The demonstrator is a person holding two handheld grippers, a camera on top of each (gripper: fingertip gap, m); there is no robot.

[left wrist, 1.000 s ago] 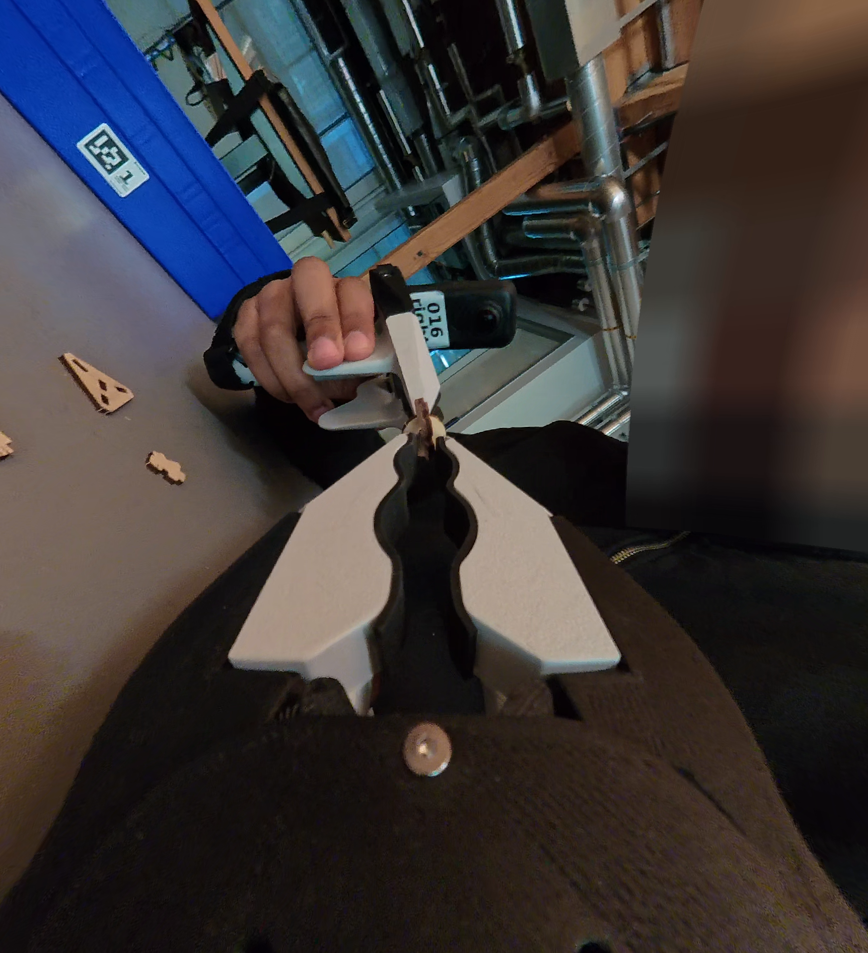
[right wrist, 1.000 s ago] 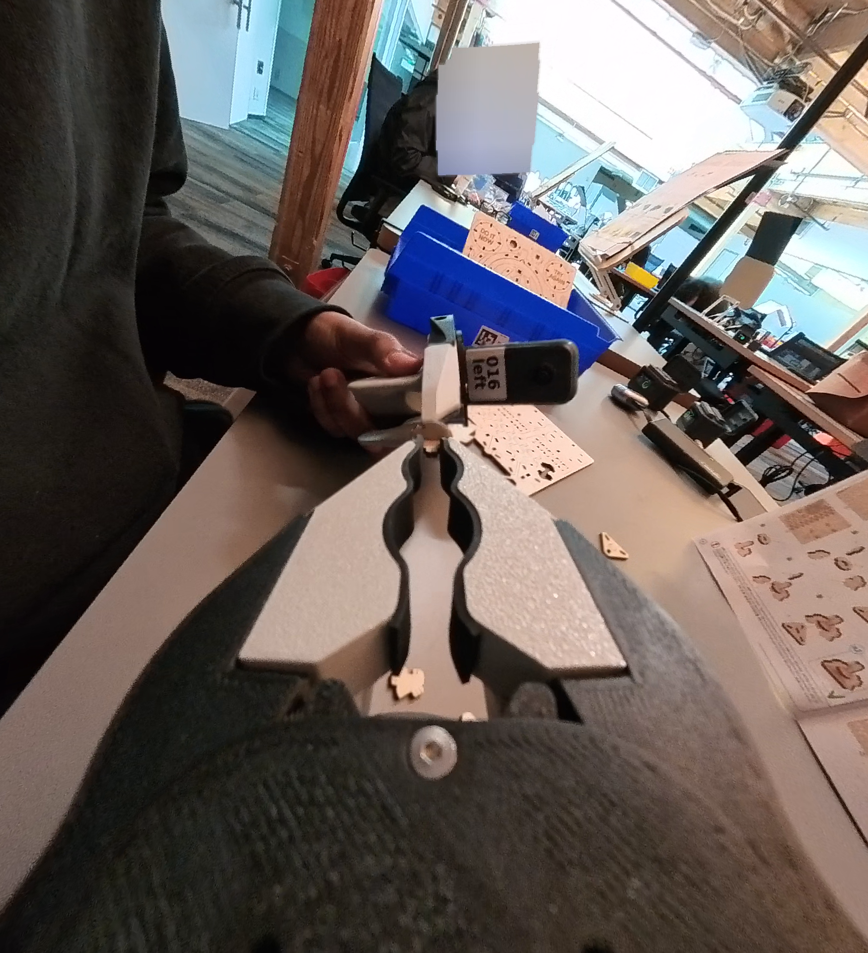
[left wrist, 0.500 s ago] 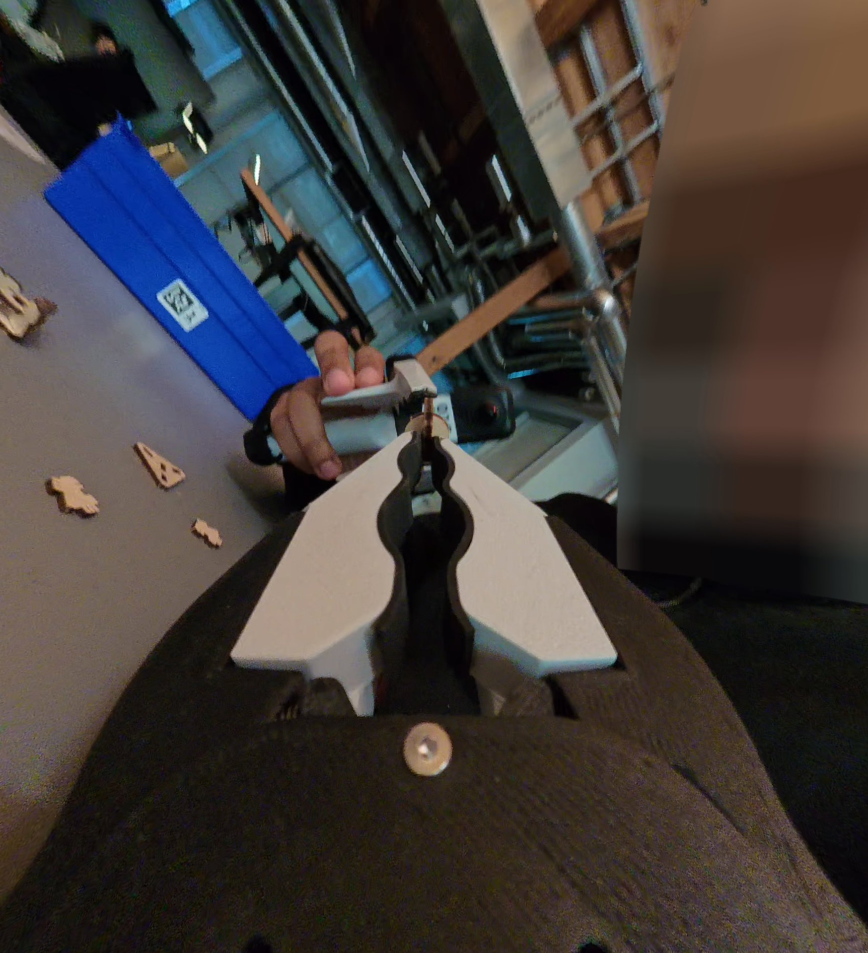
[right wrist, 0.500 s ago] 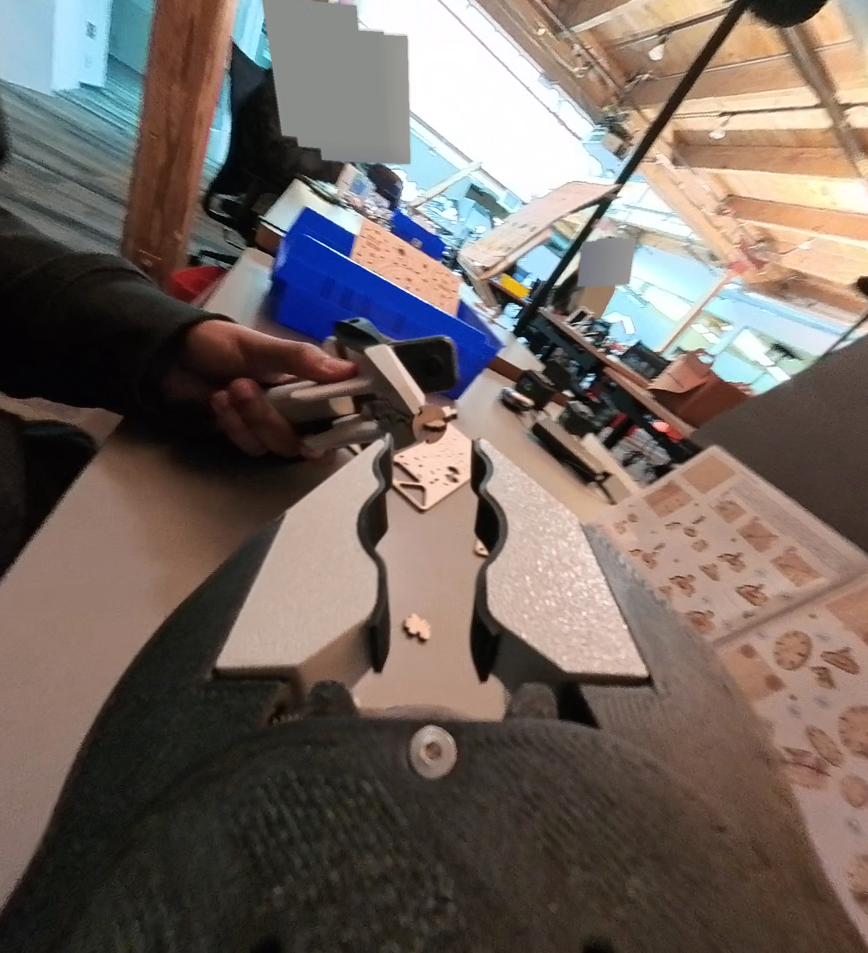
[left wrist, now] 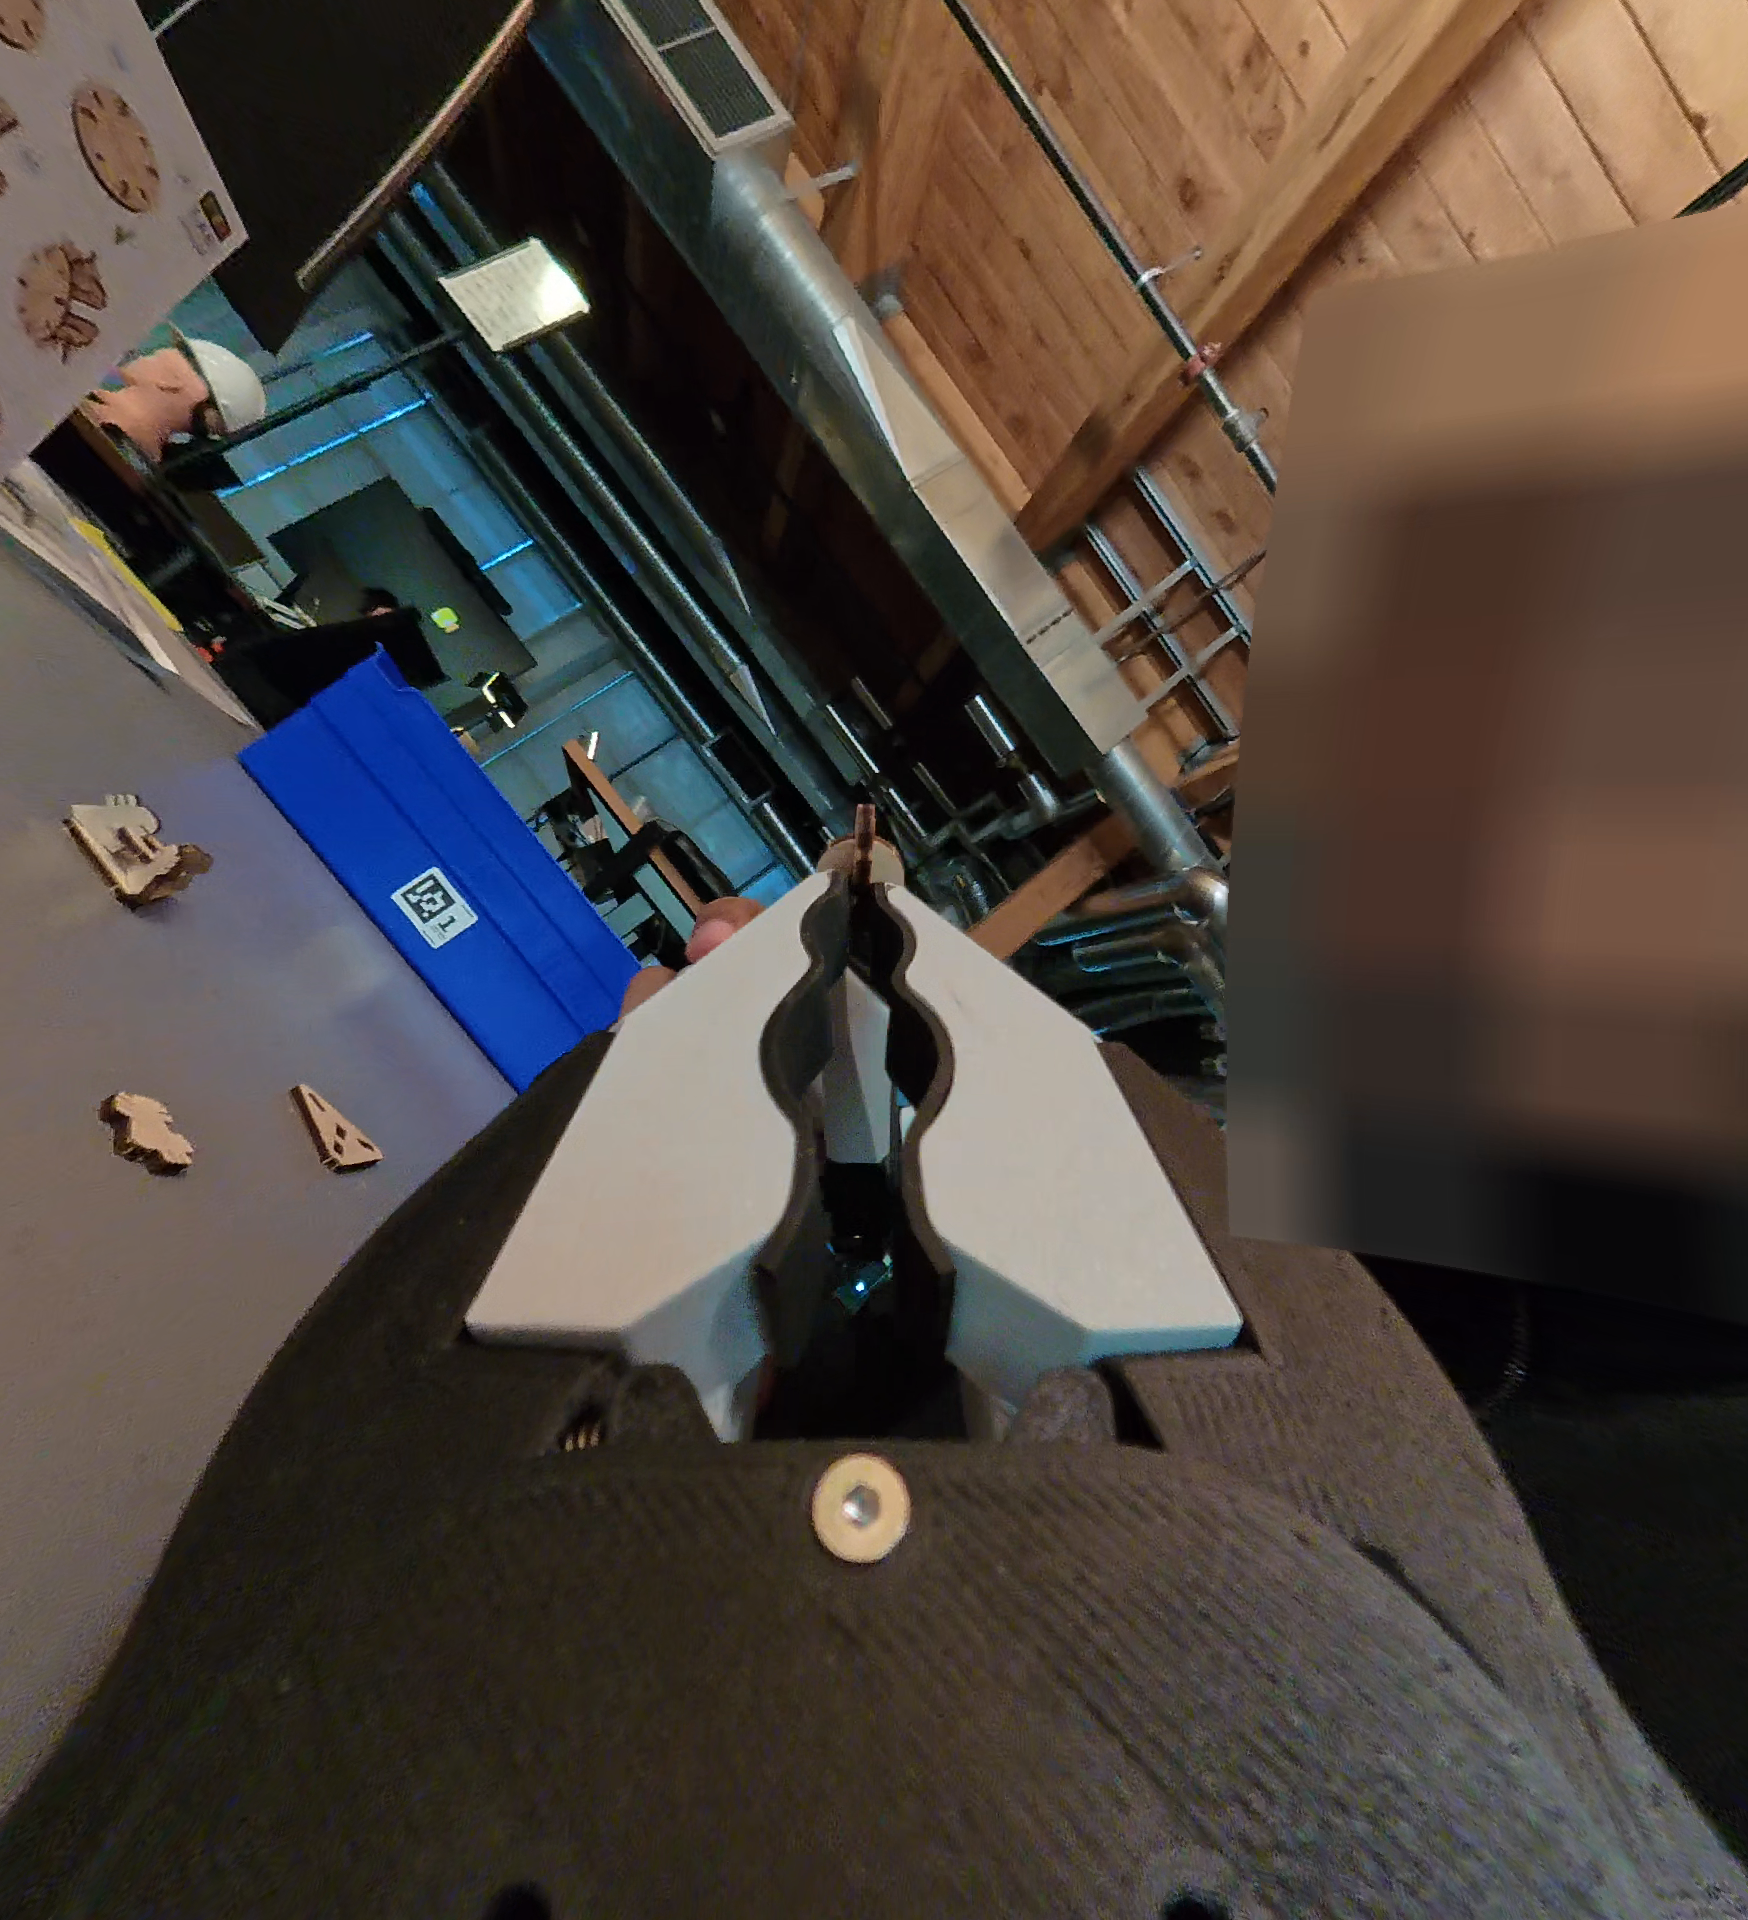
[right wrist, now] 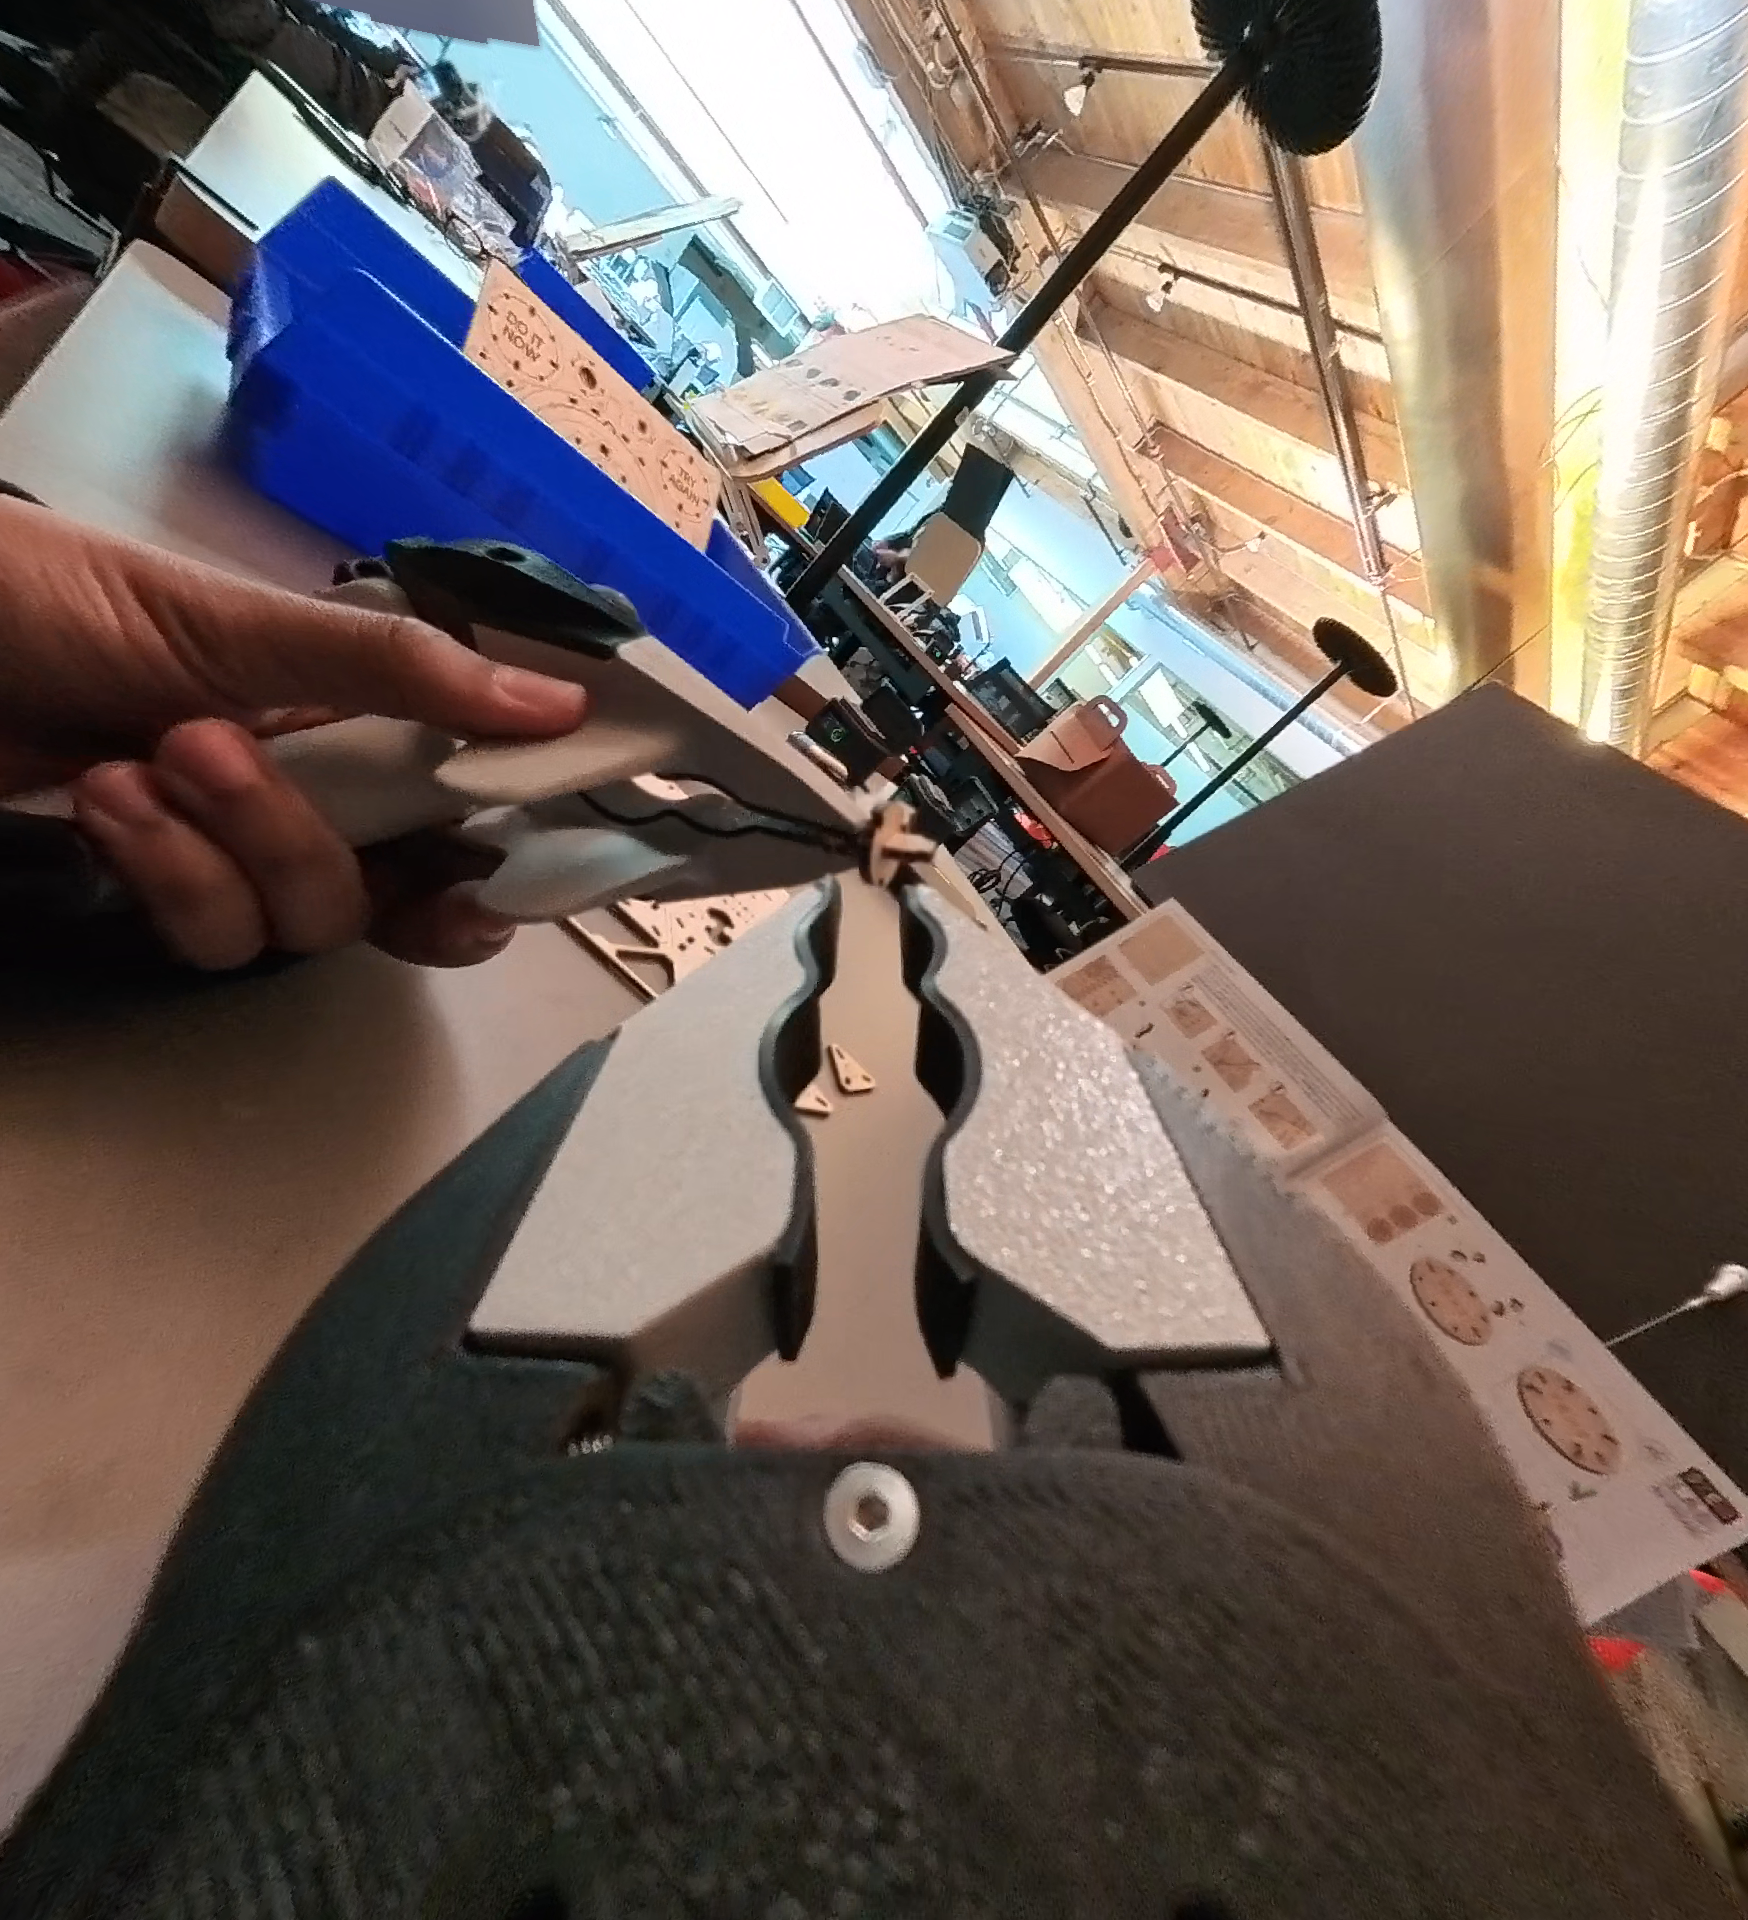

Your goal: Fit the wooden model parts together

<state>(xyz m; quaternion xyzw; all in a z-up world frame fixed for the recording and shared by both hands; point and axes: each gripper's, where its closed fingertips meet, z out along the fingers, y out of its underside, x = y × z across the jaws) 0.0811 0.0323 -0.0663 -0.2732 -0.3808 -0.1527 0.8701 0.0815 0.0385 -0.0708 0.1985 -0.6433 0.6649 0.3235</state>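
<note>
Blue bin (right wrist: 496,457) on worktop (right wrist: 122,1143) held a wooden sheet (right wrist: 589,405). Left tool (left wrist: 857,883) gripped small wooden piece (left wrist: 859,847), edge-on, pointing forward. Right tool (right wrist: 868,904) open.

A small wooden piece (right wrist: 896,840) is being held at the tips of the left gripper (right wrist: 865,836), just above the spread fingertips of the right gripper (right wrist: 870,904). Two triangular pieces (right wrist: 834,1081) are lying on the table (right wrist: 174,1143) below. A bin (right wrist: 454,468) is standing behind them, and an instruction sheet (right wrist: 1389,1226) is lying to the right.
</note>
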